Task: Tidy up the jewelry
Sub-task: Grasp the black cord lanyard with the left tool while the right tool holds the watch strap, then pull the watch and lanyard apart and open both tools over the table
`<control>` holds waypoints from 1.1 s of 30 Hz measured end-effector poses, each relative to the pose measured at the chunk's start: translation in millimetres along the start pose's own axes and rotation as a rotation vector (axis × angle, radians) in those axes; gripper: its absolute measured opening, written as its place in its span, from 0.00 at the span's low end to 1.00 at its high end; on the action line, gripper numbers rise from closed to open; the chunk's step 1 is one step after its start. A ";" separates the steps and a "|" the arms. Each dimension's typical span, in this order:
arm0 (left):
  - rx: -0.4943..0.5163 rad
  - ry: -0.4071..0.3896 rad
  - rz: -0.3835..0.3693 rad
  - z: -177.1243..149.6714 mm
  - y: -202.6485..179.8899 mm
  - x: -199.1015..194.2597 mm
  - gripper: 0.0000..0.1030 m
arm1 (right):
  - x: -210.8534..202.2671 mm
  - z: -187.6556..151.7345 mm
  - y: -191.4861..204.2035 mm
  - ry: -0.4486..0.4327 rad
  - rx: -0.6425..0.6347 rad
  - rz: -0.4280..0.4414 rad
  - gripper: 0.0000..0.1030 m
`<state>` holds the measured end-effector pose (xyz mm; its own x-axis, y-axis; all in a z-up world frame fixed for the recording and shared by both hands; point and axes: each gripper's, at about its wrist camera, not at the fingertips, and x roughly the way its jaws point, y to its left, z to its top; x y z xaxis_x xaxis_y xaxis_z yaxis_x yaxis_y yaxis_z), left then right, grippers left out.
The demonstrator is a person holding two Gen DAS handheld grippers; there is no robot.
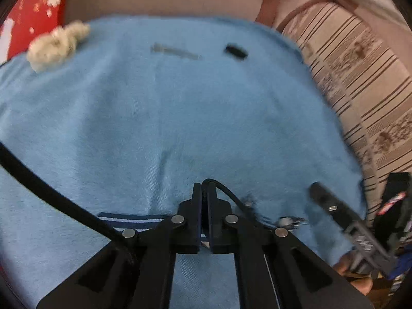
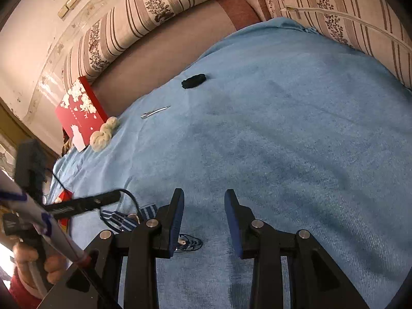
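While the left gripper (image 1: 203,188) has its jaws pressed together on a thin black cord (image 1: 224,189) that loops out from between the tips, the right gripper (image 2: 204,200) waits with its jaws spread and nothing between them, hovering just above the blue towel (image 2: 283,128). My guess is the cord belongs to a necklace or hair tie, pinched at its end so it can be lifted clear without tangling; the left view is too blurred to say more. Just beside the right gripper's left finger lies a small dark wiry piece (image 2: 189,243), and a blue-and-white striped band (image 2: 123,220) sits near it, towards the left gripper. These look like the jewellery still in hand.

Further out, the towel seems laid as a soft work surface so small pieces stay put. A row has been set near its far edge: a black scrunchie (image 2: 193,80), a slim silver clip (image 2: 154,112) and a cream knotted piece (image 2: 104,135), well apart from one another, which reads as a sorted line. A red floral box (image 2: 79,110) stands just beyond the cream piece, off the towel, against the striped cushions (image 2: 144,10).
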<state>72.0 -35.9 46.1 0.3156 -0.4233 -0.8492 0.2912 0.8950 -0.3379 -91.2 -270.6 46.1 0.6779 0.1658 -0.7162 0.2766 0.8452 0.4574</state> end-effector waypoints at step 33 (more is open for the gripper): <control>-0.227 -0.289 0.154 -145.9 137.6 -226.9 0.03 | 78.7 -62.9 148.3 0.265 -0.910 -0.143 0.48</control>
<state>-91.3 203.8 133.1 0.5904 -0.2749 -0.7589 0.0236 0.9457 -0.3242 -39.7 -100.2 24.4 0.4716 0.0456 -0.8806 -0.3659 0.9188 -0.1484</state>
